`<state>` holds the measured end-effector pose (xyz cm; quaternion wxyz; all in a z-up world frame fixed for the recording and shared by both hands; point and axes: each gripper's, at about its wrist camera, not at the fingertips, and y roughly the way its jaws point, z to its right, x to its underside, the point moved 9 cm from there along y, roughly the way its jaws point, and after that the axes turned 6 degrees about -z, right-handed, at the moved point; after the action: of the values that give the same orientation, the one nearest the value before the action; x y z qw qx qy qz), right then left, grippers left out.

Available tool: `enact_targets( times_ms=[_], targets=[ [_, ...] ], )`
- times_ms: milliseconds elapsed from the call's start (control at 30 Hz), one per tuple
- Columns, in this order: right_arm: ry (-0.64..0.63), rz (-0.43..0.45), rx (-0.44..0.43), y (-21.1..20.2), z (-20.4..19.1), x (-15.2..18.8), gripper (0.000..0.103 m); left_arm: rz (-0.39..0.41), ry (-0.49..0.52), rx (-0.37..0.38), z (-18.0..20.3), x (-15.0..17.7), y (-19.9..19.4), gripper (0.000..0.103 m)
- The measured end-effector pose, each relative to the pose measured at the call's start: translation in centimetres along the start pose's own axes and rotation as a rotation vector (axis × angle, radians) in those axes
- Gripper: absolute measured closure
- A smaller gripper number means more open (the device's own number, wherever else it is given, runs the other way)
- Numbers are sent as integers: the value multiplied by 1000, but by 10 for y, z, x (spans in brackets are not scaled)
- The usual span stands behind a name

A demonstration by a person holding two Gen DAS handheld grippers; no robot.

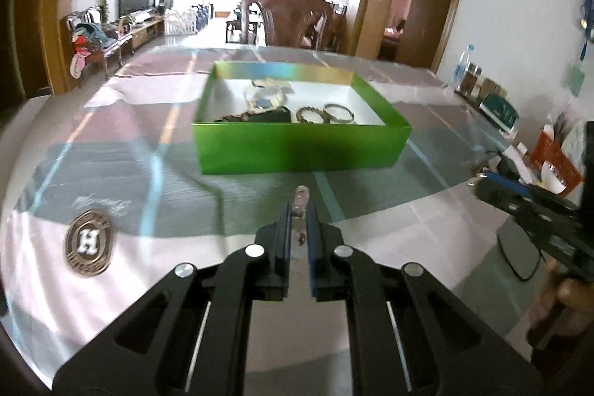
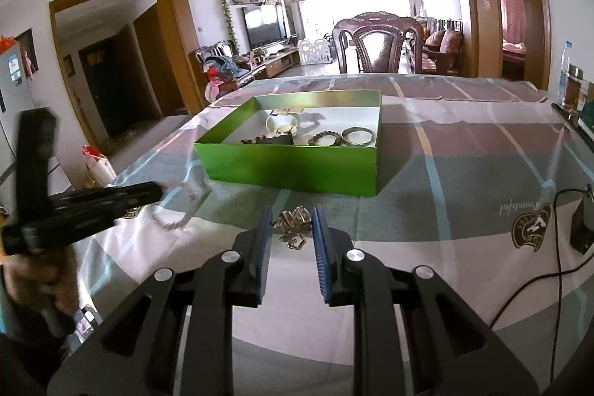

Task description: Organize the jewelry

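Right gripper (image 2: pixel 289 229) jaws flank a silver chain (image 2: pixel 293 227) before the green box (image 2: pixel 297 166).

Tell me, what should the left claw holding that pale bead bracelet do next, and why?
Probably carry it forward over the green box and let go. The left claw is shut on the bead bracelet, lifted off the cloth, and other bracelets already lie in that box.

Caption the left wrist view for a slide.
Left claw shut on a pale bead bracelet, short of the green box of bangles.
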<state>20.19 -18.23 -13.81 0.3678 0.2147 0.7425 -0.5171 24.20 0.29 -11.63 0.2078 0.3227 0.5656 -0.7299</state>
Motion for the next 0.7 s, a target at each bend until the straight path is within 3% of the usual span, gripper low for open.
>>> enact_targets(
  times_ms=[300, 700],
  targets=[
    [-14, -4, 48, 7, -8, 1, 81, 18, -36, -54, -23, 25, -32, 95],
    [-17, -6, 55, 6, -12, 3, 81, 11, -39, -40, -23, 28, -28, 95]
  ],
)
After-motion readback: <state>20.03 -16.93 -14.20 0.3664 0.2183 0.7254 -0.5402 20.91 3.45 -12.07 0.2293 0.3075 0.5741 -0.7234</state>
